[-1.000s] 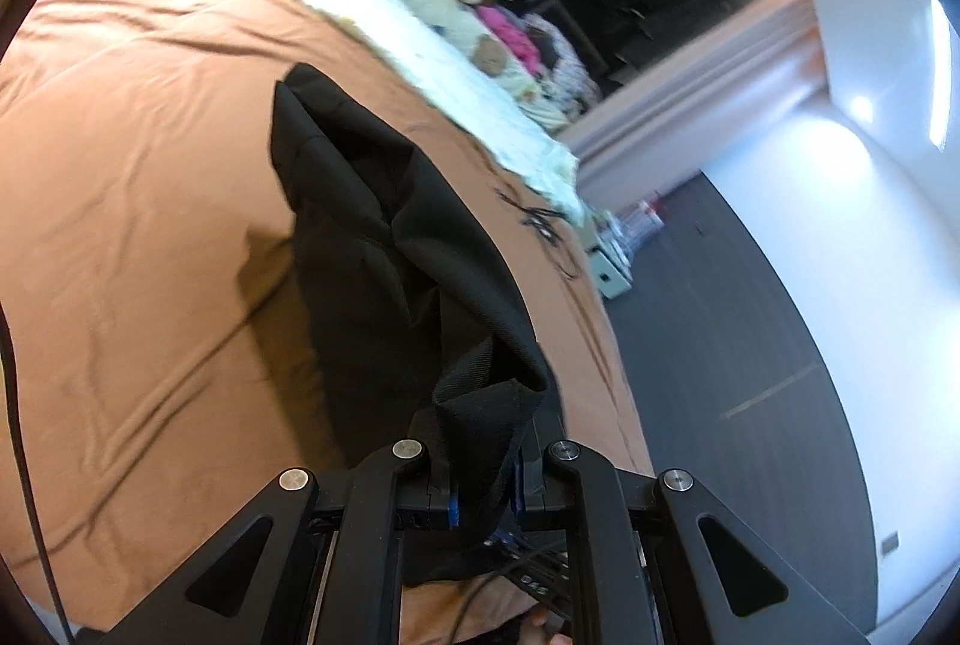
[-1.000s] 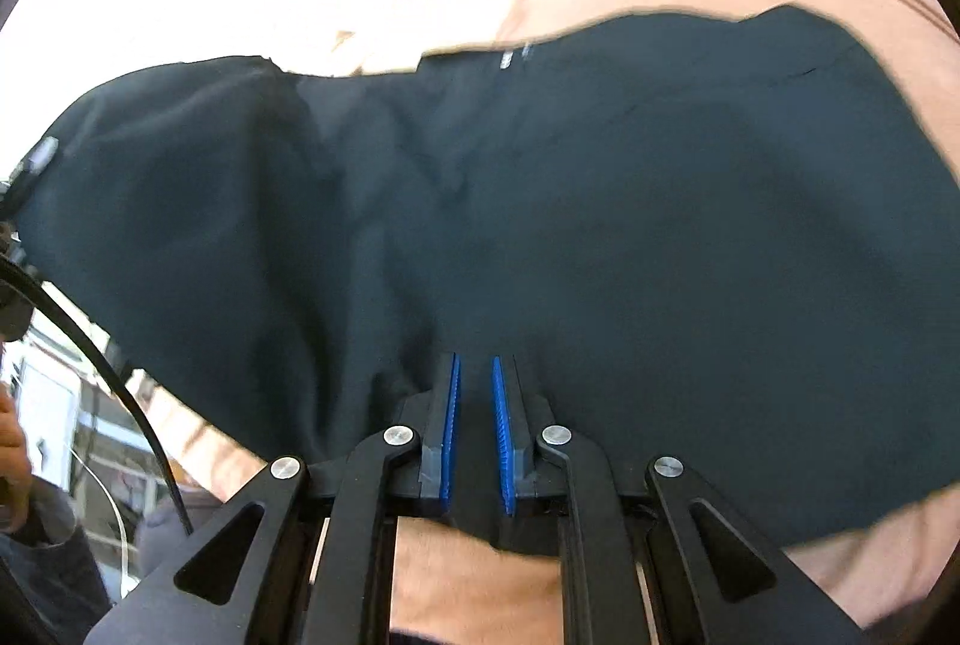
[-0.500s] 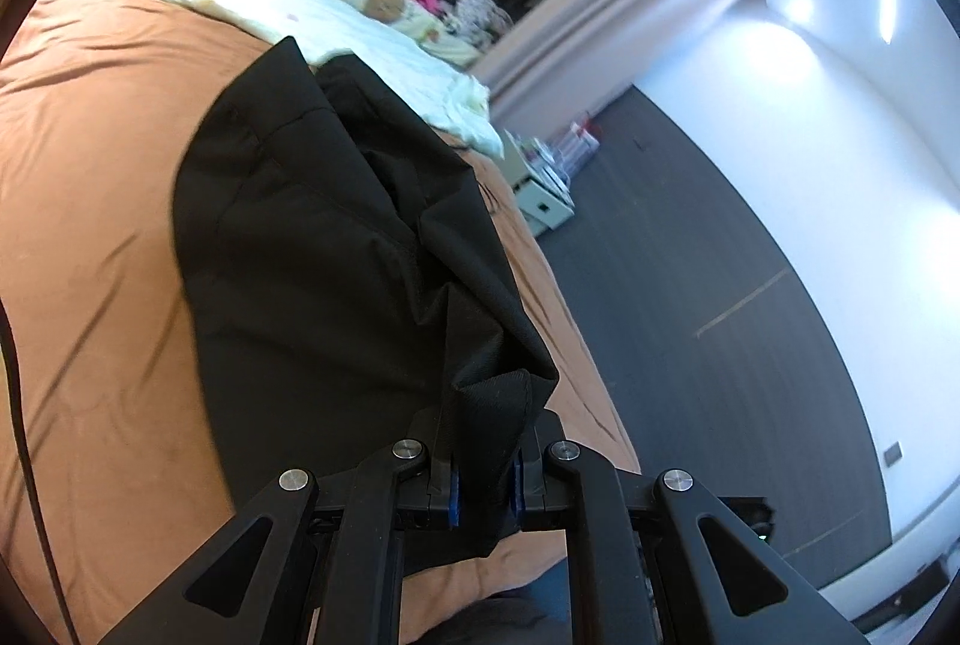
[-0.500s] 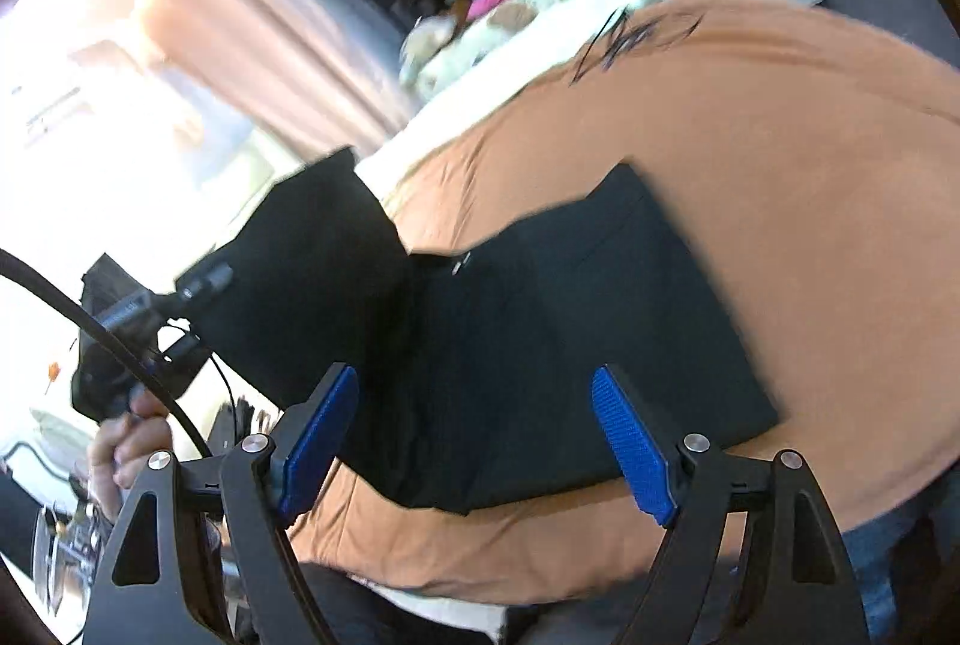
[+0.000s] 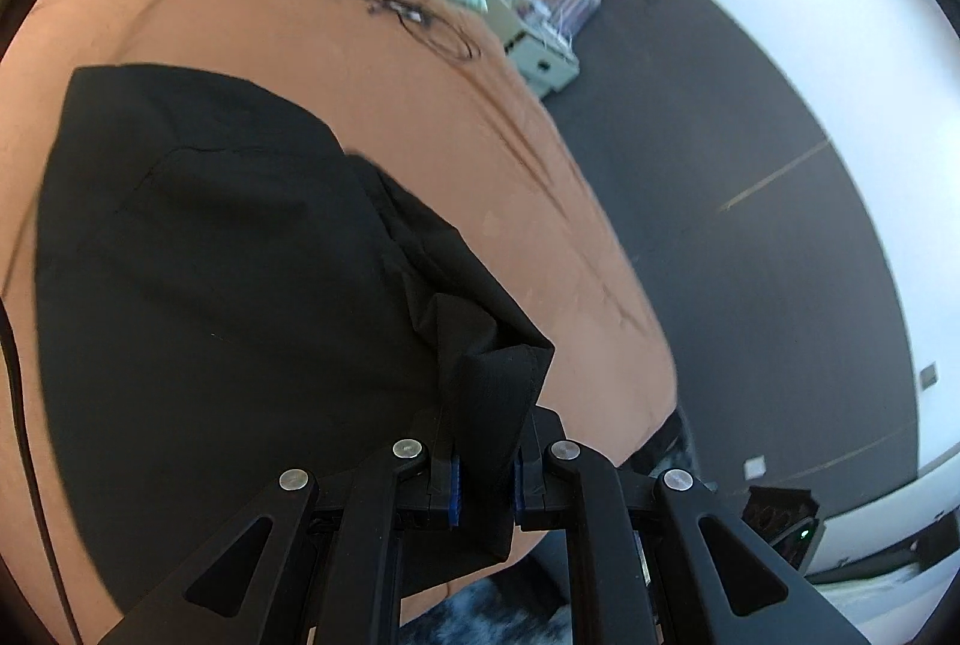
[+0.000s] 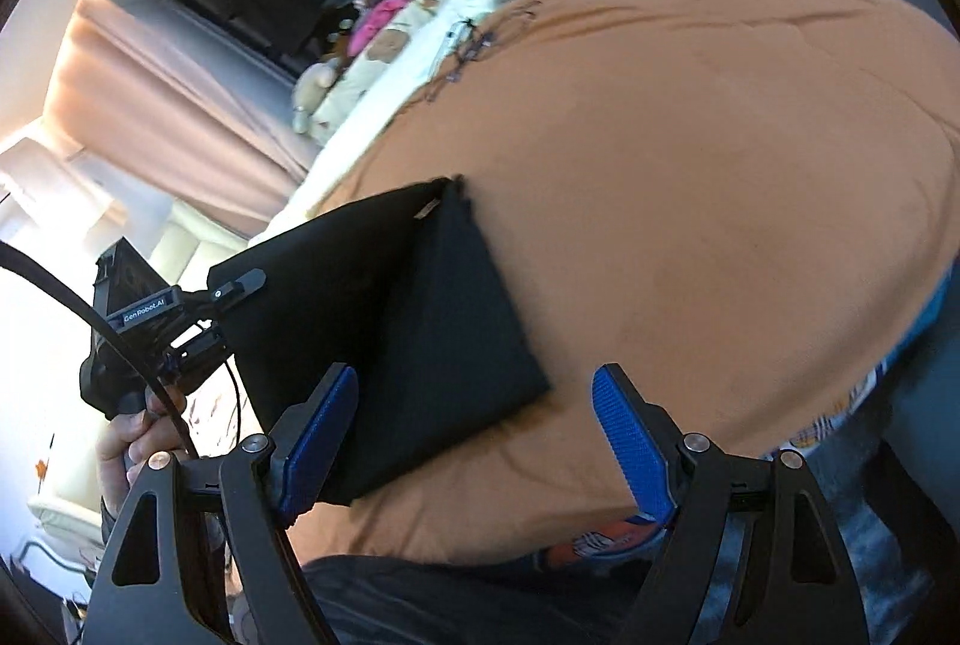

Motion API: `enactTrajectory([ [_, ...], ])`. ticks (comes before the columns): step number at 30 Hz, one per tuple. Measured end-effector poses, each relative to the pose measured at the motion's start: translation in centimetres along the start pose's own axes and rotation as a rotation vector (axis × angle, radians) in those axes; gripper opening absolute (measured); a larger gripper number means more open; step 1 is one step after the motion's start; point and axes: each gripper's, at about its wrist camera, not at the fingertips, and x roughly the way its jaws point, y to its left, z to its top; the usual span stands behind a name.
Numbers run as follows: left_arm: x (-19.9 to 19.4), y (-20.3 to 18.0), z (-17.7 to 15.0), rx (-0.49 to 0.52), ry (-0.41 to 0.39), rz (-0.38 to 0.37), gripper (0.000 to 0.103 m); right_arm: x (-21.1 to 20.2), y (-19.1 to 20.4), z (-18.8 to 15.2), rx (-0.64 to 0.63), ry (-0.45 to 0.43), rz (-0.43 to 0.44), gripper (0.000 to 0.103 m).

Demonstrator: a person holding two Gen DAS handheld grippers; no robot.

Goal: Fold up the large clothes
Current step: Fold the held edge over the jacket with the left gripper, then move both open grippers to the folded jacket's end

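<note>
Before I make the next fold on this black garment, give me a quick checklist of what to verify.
1. Left gripper clamped on the black fabric garment: ok.
2. Right gripper fingers open, pressing nothing: ok.
3. Garment's far part resting on the orange bedsheet: ok.
4. Garment smooth: not ok, bunched near the left gripper.
5. Tangled dark cord clear of the garment: ok.
6. Layers underneath aligned: cannot tell.

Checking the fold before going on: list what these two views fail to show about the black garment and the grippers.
- Left wrist view: the black garment hides its own underlayers; the gripped corner covers the left gripper pads.
- Right wrist view: the right gripper finger covers the garment's near edge; the left hand is partly behind its handle.
</note>
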Motion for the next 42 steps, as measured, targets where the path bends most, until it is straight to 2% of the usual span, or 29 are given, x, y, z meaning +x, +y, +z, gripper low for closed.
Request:
enactTrajectory([
  [2,1.6,-0.7,-0.5,0.022,0.031,0.018,0.011,-0.5,-0.3,-0.1,0.017,0.014,-0.002,0.079],
  [6,4.5,-2.6,-1.8,0.071,0.090,0.040,0.011,-2.2,-0.4,1.4,0.025,0.039,-0.003,0.079],
  [7,5.4,-3.0,-2.6,0.097,0.127,0.046,0.012,-2.2,0.2,2.6,0.027,0.044,-0.003,0.079],
  [10,6.8,-3.1,-3.7,0.132,0.217,0.048,0.031,-2.2,0.1,3.4,0.035,0.061,0.011,0.079],
  [12,6.6,-3.0,-3.5,0.138,0.225,0.033,0.051,-1.3,-0.1,4.1,0.038,0.070,0.024,0.079],
  [14,5.1,-2.9,-3.6,0.134,0.212,0.003,0.062,0.0,-0.3,4.4,0.035,0.082,0.043,0.079],
  [17,2.2,-2.7,-3.2,0.148,0.152,0.014,0.075,1.3,0.2,4.8,0.022,0.108,0.081,0.079],
  [22,-3.0,0.6,-3.4,0.125,0.066,0.110,0.075,3.2,2.2,6.2,-0.018,0.145,0.134,0.079],
  [26,-5.3,3.9,-3.7,0.077,0.037,0.192,0.075,5.2,3.8,7.7,-0.059,0.171,0.165,0.079],
  [31,-6.0,7.7,-5.1,0.019,0.029,0.282,0.075,9.0,4.1,9.3,-0.082,0.182,0.124,0.079],
  [32,-5.9,8.7,-5.4,0.004,0.037,0.296,0.075,9.6,3.8,9.8,-0.085,0.173,0.107,0.072],
  [33,-5.8,9.3,-5.7,-0.004,0.044,0.305,0.075,9.9,3.6,9.9,-0.092,0.165,0.096,0.044],
  [34,-5.7,10.0,-5.7,-0.016,0.053,0.323,0.075,10.1,3.5,10.0,-0.096,0.165,0.086,0.033],
  [36,-5.3,11.5,-6.1,-0.042,0.066,0.362,0.075,10.6,2.5,10.5,-0.081,0.169,0.098,0.023],
  [40,-3.7,13.2,-7.3,-0.066,0.118,0.383,0.075,10.8,0.5,10.2,-0.071,0.157,0.100,0.016],
  [41,-3.3,13.3,-7.6,-0.068,0.130,0.376,0.071,10.8,-0.2,10.1,-0.065,0.153,0.095,0.015],
  [42,-2.9,13.3,-7.6,-0.069,0.138,0.363,0.061,10.8,-0.8,9.7,-0.057,0.153,0.091,0.015],
])
